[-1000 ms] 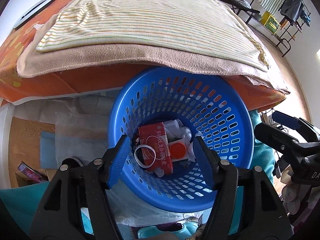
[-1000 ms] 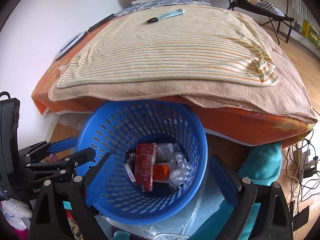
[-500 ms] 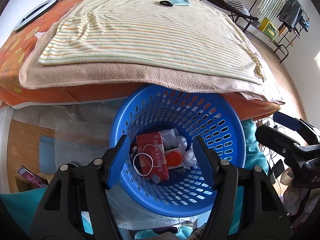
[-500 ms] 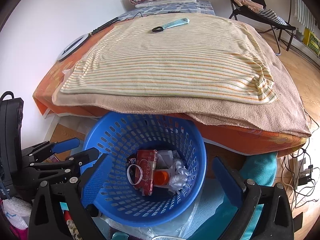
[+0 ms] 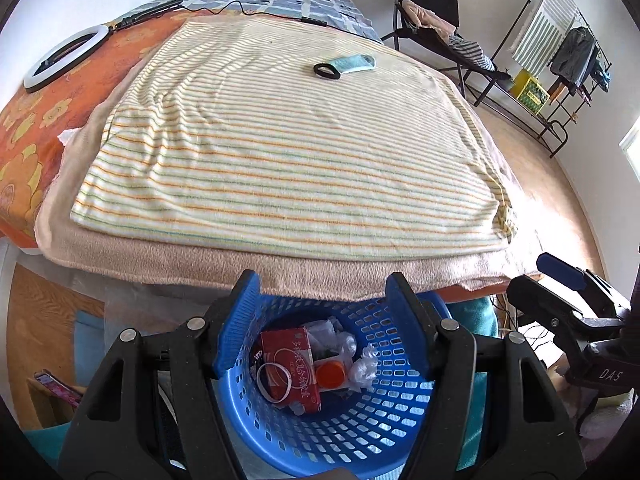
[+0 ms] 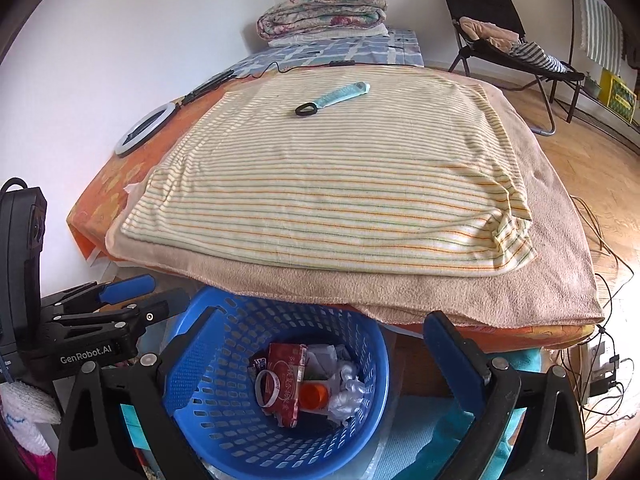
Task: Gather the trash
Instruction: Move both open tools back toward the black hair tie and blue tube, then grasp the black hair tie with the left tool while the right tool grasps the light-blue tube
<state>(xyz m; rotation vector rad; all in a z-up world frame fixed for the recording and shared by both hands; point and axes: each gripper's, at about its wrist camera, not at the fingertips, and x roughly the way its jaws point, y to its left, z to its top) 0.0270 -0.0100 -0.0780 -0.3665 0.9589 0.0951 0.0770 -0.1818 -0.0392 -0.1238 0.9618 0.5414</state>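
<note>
A blue perforated basket (image 5: 376, 436) stands on the floor against the bed's front edge; it also shows in the right wrist view (image 6: 224, 432). Inside lie a red packet (image 5: 298, 360), a white ring (image 5: 274, 376), an orange cap (image 5: 330, 374) and crumpled clear plastic (image 5: 362, 366). My left gripper (image 5: 322, 326) is open and empty above the basket. My right gripper (image 6: 324, 364) is open wide and empty, also above the basket. On the striped blanket (image 6: 340, 184) lies a teal tool with a black loop (image 6: 336, 98).
The bed (image 5: 100, 80) fills the view ahead, with a ring light (image 5: 60, 58) at its left edge and folded quilts (image 6: 324, 10) at the far end. A folding chair (image 6: 504, 36) and a clothes rack (image 5: 560, 64) stand on the wooden floor at the right. Cables (image 6: 600, 356) lie by the bed's right corner.
Both grippers have risen and tilted up: the basket has dropped lower in both views and more of the bed top shows. Both stay open and empty.
</note>
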